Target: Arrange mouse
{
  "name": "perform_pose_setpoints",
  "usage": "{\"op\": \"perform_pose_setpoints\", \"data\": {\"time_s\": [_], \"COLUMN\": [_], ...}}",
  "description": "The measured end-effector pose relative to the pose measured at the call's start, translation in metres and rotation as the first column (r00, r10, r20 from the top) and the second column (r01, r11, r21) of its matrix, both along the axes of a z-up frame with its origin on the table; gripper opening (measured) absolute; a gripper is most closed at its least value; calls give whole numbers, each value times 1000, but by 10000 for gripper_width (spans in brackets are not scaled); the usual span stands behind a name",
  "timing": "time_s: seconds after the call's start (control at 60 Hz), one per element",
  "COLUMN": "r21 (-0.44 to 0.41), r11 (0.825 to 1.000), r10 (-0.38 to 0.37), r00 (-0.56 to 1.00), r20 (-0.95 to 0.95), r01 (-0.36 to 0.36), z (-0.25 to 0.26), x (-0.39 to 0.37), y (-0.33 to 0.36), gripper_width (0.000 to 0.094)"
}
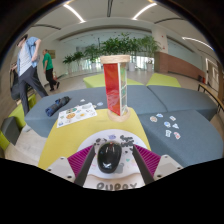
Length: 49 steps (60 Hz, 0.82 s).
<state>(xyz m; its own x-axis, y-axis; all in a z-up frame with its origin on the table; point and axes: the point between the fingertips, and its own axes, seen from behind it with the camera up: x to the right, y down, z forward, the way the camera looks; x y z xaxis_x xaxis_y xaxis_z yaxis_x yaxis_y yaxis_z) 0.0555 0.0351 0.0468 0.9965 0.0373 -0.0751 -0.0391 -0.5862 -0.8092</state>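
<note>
Tool (109, 160) fingers sit close on either side of the black mouse (109, 155), apparently clamped on it, its long axis running forward along them, over the yellow bench's (70, 140) near edge.

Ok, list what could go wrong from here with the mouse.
1. The black mouse sits between the gripper fingers, but contact at its sides is hard to judge; it may slip when moved.
2. The tall red-and-white carton stands upright just beyond; a forward push could topple it.
3. Small white pieces lie scattered beside the yellow table section and could be swept off.
</note>
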Motion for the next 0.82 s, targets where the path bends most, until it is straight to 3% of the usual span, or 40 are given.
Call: {"op": "perform_pose_setpoints", "data": {"time_s": [0.233, 0.467, 0.667, 0.817], "r21": [75, 87, 139, 189], "r11": [992, 959, 962, 955], "r10": [-106, -280, -255, -251], "r00": [992, 952, 954, 961], "r20": [72, 127, 158, 113], "r01": [101, 270, 234, 228], "z": [48, 52, 66, 79], "x": [45, 100, 92, 79], "y": [-74, -169, -198, -194], "gripper_width": [835, 842, 840, 841]}}
